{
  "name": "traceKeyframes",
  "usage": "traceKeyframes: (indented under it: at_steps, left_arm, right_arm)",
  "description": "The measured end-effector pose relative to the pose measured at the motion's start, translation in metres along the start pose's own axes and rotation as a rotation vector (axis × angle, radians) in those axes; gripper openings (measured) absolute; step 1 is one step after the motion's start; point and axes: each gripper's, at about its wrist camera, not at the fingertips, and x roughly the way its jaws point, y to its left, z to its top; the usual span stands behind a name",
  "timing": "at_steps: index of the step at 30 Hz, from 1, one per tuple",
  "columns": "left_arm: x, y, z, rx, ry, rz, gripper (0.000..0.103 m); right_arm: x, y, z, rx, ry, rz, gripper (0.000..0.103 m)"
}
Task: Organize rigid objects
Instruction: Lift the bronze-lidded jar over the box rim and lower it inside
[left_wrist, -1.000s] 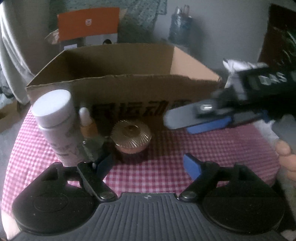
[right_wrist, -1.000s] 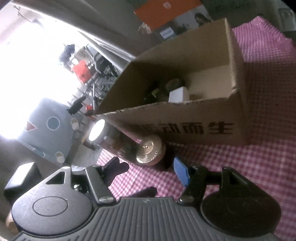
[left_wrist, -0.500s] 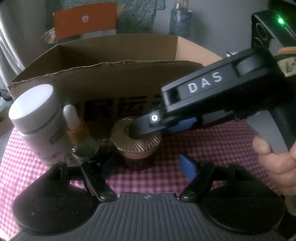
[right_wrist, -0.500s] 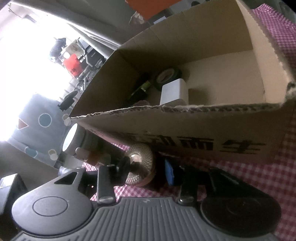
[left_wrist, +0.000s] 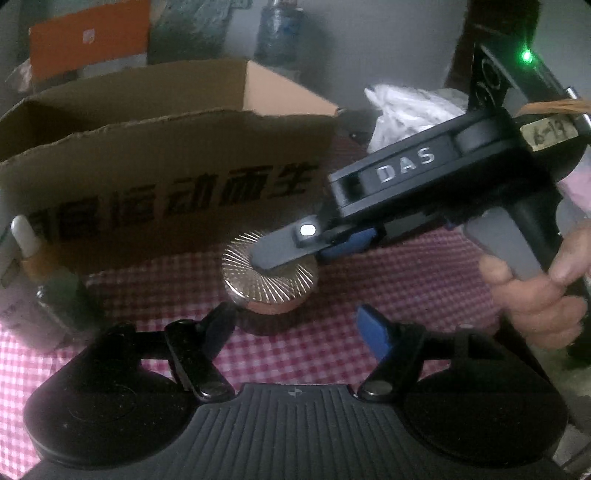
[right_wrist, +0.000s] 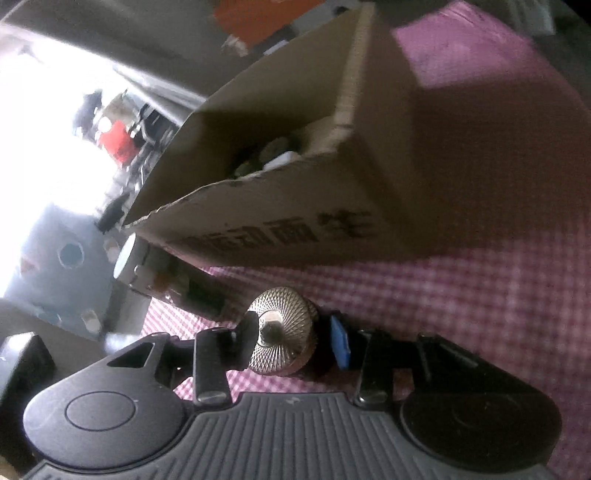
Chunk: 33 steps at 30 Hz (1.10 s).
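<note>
A small jar with a ribbed gold lid (left_wrist: 269, 275) stands on the red checked cloth in front of an open cardboard box (left_wrist: 166, 177). My right gripper (right_wrist: 291, 338) straddles the jar (right_wrist: 282, 330), one finger on each side of the lid; it seems closed on it. In the left wrist view the right gripper (left_wrist: 291, 245) comes in from the right over the jar. My left gripper (left_wrist: 295, 328) is open and empty, just in front of the jar. A dropper bottle (left_wrist: 48, 273) stands at the left.
The box (right_wrist: 295, 206) holds several small items (right_wrist: 275, 158). A white-capped bottle (right_wrist: 129, 258) stands left of the box. A white plastic bag (left_wrist: 406, 107) lies behind at the right. The cloth's edge is near at the left.
My right gripper came in from the right, dropped to the gold-lidded jar and closed around it. The left gripper shifted right, so the white bottle left its view.
</note>
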Motion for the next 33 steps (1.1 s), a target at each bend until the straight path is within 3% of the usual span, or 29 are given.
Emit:
traceKeyframes:
  at_steps: [9, 19, 33]
  left_arm:
    - [0.016, -0.007, 0.006, 0.078, 0.006, 0.109, 0.071]
    - [0.032, -0.005, 0.014, 0.021, 0.005, 0.133, 0.057]
    - [0.030, -0.008, 0.017, -0.035, 0.006, 0.138, 0.056]
  right_arm:
    - [-0.009, -0.013, -0.004, 0.068, -0.024, 0.006, 0.053]
    - [0.004, -0.011, -0.004, 0.109, -0.008, 0.032, 0.053]
    - [0.000, -0.004, -0.008, 0.089, -0.029, 0.009, 0.052]
